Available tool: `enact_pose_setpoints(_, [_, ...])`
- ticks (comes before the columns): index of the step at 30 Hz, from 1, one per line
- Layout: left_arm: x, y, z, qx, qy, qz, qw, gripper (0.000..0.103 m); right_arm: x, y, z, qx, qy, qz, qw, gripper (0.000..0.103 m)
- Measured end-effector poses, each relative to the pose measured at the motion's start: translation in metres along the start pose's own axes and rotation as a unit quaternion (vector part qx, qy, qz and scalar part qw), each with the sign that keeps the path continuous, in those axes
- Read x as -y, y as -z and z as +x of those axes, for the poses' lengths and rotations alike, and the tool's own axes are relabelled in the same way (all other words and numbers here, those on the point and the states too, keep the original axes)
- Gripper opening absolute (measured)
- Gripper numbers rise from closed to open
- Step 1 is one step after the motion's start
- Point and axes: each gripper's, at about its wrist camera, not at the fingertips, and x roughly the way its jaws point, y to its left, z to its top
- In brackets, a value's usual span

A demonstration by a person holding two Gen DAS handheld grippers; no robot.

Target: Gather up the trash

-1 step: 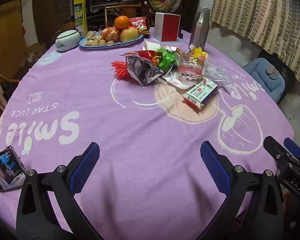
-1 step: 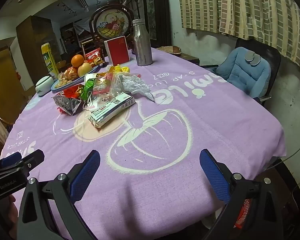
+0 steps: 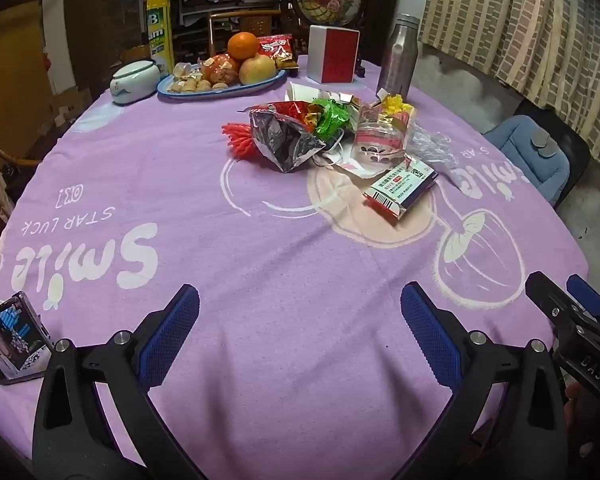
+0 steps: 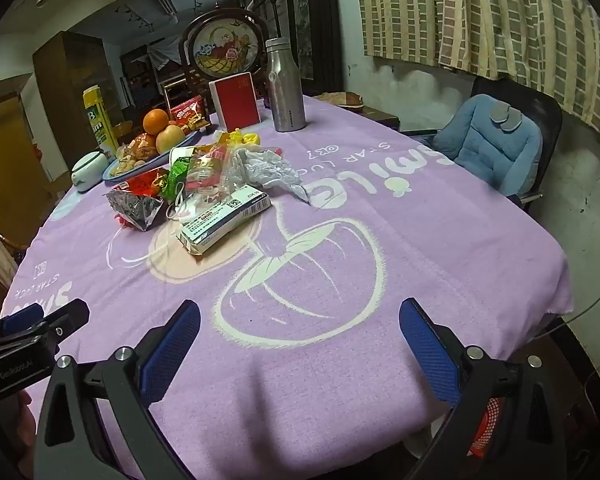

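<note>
Steel bottle (image 4: pixel 286 86), fruit plate (image 3: pixel 220 89) behind wrappers (image 3: pixel 284 136)

I counted one steel bottle (image 3: pixel 398 54), one orange (image 3: pixel 243 45), one apple (image 3: pixel 257 69), one blue plate (image 3: pixel 278 79), one carton (image 3: pixel 400 187), one phone (image 3: pixel 10 336), two grippers.

home dining room | purple tablecloth (image 3: pixel 260 280) | fruit plate (image 3: pixel 220 88) | curtains (image 4: pixel 500 20)
</note>
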Motion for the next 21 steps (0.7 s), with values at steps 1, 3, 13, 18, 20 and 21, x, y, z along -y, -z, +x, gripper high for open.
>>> enact_pose_setpoints(1, [0.0, 0.0, 0.0, 0.0, -0.002, 0.0, 1.0, 0.097, 0.001, 0.0, 0.0, 0.0, 0.001, -0.001, 1.0, 0.097])
enact_pose_setpoints(3, [0.006, 0.002, -0.001, 0.004, -0.004, 0.005, 1.0, 0.097, 0.003, 0.0, 0.0, 0.0, 0.001, 0.002, 1.0, 0.097])
enact_pose_setpoints(13, [0.009, 0.004, 0.004, -0.008, 0.006, 0.006, 0.9999, 0.097, 0.009, 0.004, 0.004, -0.007, -0.008, 0.013, 1.0, 0.097])
enact_pose_setpoints(18, [0.01, 0.005, 0.006, -0.01, 0.006, 0.008, 0.9999, 0.097, 0.009, 0.005, 0.008, -0.012, -0.009, 0.011, 1.0, 0.097])
enact_pose_setpoints(20, [0.01, 0.005, 0.006, -0.01, 0.005, 0.009, 0.9999, 0.097, 0.008, 0.005, 0.008, -0.012, -0.009, 0.011, 1.0, 0.097])
enact_pose_setpoints(21, [0.01, 0.005, 0.006, -0.01, 0.005, 0.009, 0.9999, 0.097, 0.008, 0.005, 0.008, -0.012, -0.01, 0.011, 1.0, 0.097])
